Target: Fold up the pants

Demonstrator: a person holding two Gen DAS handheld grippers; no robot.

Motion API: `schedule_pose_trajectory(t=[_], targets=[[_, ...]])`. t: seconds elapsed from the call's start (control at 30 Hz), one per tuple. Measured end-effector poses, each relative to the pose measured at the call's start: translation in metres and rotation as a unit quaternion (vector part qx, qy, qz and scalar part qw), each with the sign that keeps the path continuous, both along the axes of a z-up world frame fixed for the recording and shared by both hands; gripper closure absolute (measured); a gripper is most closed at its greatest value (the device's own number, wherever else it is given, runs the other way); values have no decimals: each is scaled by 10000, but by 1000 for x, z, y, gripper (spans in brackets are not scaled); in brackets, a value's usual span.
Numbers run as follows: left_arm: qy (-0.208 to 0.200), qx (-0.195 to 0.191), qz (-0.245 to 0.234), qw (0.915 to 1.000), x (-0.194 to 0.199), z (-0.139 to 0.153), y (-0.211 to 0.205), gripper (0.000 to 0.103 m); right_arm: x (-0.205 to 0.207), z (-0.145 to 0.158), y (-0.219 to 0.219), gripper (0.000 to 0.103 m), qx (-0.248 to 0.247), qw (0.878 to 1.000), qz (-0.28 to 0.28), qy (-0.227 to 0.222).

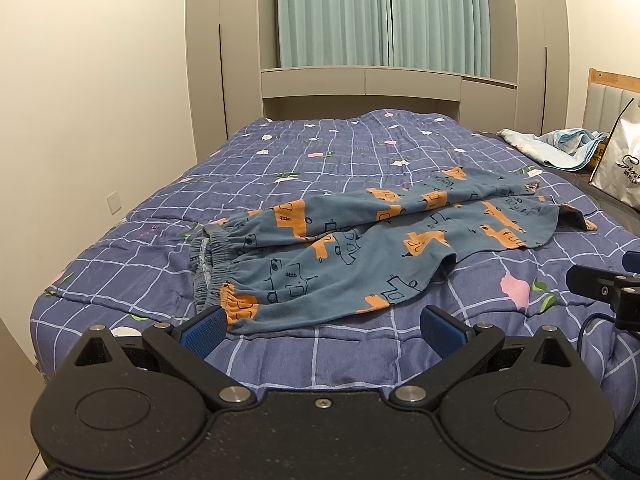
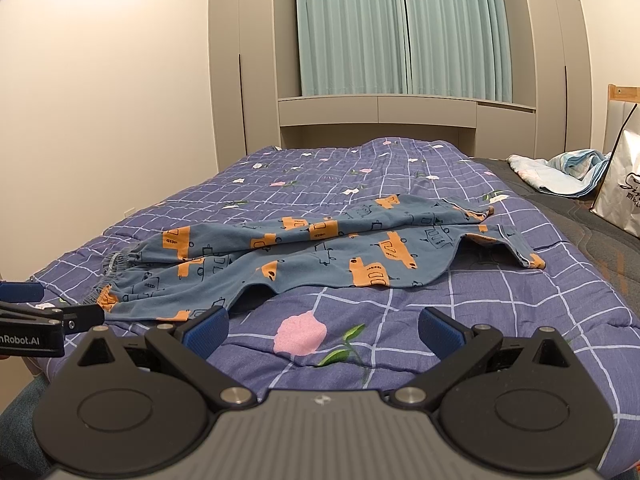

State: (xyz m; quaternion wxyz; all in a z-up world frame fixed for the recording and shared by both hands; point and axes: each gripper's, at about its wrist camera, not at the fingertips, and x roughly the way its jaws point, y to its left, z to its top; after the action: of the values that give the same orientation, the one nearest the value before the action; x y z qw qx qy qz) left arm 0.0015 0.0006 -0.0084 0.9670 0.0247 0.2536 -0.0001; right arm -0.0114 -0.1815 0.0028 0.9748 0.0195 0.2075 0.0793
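Seen from the left wrist camera, a pair of blue pants point(image 1: 360, 248) printed with orange vehicles is spread across a purple checked quilt point(image 1: 320, 152) on a bed, the elastic waistband point(image 1: 216, 264) bunched at the left and the two legs stretched toward the right. The left gripper point(image 1: 322, 330) is held low at the near edge of the quilt with its blue-padded fingers point(image 1: 202, 330) spread wide and nothing caught between them; the left pad is placed just in front of the waistband corner, though contact cannot be told. Part of the right gripper point(image 1: 608, 290) is seen at the right edge. Pale green curtains point(image 1: 384, 12) are drawn behind grey cabinets point(image 1: 360, 82), and a crumpled light blue cloth point(image 1: 560, 146) and a white bag point(image 1: 620, 160) are seen at the far right.

From the right wrist camera, the pants point(image 2: 320, 252) are shown lying flat on the quilt point(image 2: 520, 300), one leg partly overlapping the other, the cuffs toward the right. The right gripper point(image 2: 323, 330) is held near the bed's edge over a pink flower print point(image 2: 300, 334), its fingers point(image 2: 440, 330) parted and empty. The left gripper point(image 2: 60, 320) is seen at the left edge, beside the waistband point(image 2: 116, 276).
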Motion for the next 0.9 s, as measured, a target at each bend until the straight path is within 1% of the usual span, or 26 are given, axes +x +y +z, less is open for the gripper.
schedule_pose_trajectory(t=[0.2,0.4,0.5,0.63,0.9], targets=[[121,37,-20,9999,5,-2,-1,1,3,-2,1,0,11,10000,18,49],[340,59,96,9994,19,-7,3,1,12,0,0,0,44,9998,71,185],[375,35,201,9991,27,-5,8,1,18,1,-1,0,34,9997,111,211],[401,-17,311,9987,41,-2,15,1,33,5,-1,0,-63,9995,195,248],[444,60,495,9978,74,6,26,1,74,14,1,0,-239,9985,418,270]])
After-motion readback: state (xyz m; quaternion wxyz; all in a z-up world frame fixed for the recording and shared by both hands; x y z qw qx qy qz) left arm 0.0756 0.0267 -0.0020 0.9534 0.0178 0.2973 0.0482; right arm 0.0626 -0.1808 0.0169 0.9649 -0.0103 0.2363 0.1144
